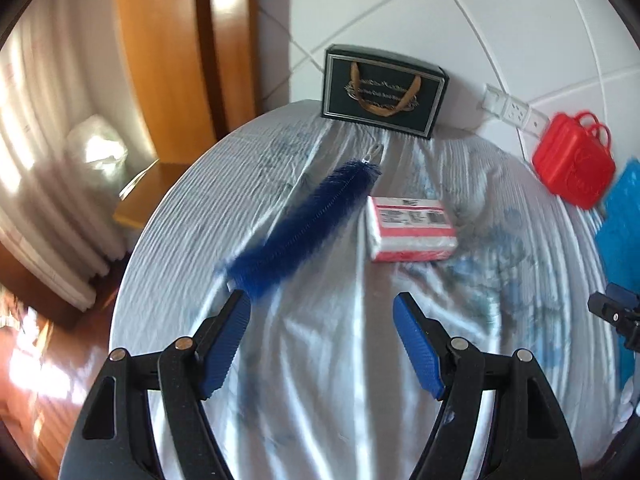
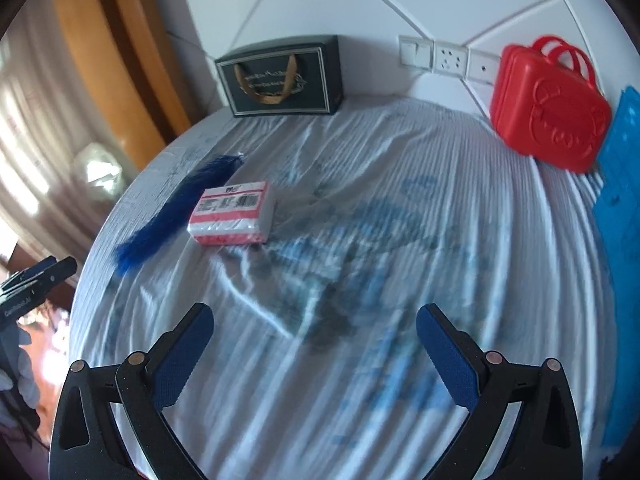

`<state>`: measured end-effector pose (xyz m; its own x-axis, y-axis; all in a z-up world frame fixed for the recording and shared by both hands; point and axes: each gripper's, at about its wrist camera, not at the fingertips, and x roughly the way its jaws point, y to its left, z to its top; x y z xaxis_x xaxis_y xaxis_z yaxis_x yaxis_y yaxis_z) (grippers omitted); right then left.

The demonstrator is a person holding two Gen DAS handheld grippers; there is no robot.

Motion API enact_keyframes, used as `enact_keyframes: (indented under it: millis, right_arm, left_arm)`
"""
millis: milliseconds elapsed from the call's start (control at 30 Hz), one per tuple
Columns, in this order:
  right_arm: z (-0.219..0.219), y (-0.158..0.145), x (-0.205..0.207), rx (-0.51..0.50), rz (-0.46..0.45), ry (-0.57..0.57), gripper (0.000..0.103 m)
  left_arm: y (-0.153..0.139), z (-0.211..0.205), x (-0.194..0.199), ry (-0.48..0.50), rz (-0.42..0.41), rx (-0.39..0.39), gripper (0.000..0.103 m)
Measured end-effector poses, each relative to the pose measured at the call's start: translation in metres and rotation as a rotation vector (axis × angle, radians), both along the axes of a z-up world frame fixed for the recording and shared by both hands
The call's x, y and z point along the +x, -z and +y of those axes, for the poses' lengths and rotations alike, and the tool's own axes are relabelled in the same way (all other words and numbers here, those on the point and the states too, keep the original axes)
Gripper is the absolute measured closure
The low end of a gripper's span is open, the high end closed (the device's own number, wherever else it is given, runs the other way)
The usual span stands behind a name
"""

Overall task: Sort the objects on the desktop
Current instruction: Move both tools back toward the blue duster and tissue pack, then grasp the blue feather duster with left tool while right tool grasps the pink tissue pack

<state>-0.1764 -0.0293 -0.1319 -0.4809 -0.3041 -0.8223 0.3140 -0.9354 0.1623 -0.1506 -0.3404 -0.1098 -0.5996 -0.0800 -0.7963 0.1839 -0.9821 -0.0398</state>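
Fingers [image 1: 224, 344] of left gripper [image 1: 322, 308] spread wide, nothing between — same for right gripper [image 2: 316, 318]. Fuzzy blue bottle brush [image 1: 304, 224] lies beside red-and-white wrapped packet [image 1: 412, 228] on wrinkled white tablecloth [image 1: 340, 400].

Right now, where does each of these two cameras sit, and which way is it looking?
Left wrist view: sits on the left gripper, looking forward and down over the cloth-covered table at the blue brush and red-and-white packet; its open fingers show, the right gripper at the right edge.
Right wrist view: sits on the right gripper, looking down over the table toward the red case; its open fingers show, the left gripper and a gloved hand at the left edge.
Shared: brush, packet, dark gift box, case.
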Motion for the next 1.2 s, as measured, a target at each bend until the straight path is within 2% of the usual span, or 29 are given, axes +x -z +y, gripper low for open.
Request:
enact_keyframes:
  millis: [167,333,433,467,567,600,767,967,1133,1200]
  right_arm:
    - [-0.048,0.013,-0.003,0.009,-0.049,0.108,0.000]
    - [-0.073,0.034,-0.014,0.066,-0.118,0.195,0.000]
    - [-0.085,0.051,-0.026,0.067,-0.157,0.222,0.000]
    - [-0.091,0.056,-0.031,0.061,-0.163,0.218,0.003]
    - [-0.113,0.071,-0.046,0.074,-0.186,0.196,0.027]
    - [-0.120,0.078,-0.054,0.078,-0.198,0.191,0.031]
    - [-0.143,0.105,-0.086,0.102,-0.240,0.159,0.031]
    - [-0.148,0.127,-0.127,0.112,-0.282,0.163,0.031]
    - [-0.140,0.120,-0.170,0.161,-0.211,0.246,0.031]
    - [-0.143,0.110,-0.175,0.154,-0.182,0.241,0.031]
  left_arm:
    - [0.017,-0.049,-0.041,0.109,-0.041,0.009,0.030]
    - [0.037,-0.068,-0.086,0.194,-0.080,0.041,0.030]
    - [0.057,-0.070,-0.115,0.235,-0.107,0.040,0.030]
    - [0.062,-0.070,-0.121,0.243,-0.116,0.039,0.030]
    - [0.086,-0.067,-0.146,0.278,-0.151,0.040,0.030]
    - [0.092,-0.066,-0.155,0.288,-0.160,0.041,0.030]
    - [0.118,-0.061,-0.186,0.326,-0.182,0.050,0.030]
    - [0.137,-0.061,-0.217,0.334,-0.197,0.078,0.030]
    - [0.153,-0.059,-0.241,0.320,-0.222,0.096,0.030]
    - [0.158,-0.058,-0.246,0.314,-0.226,0.117,0.030]
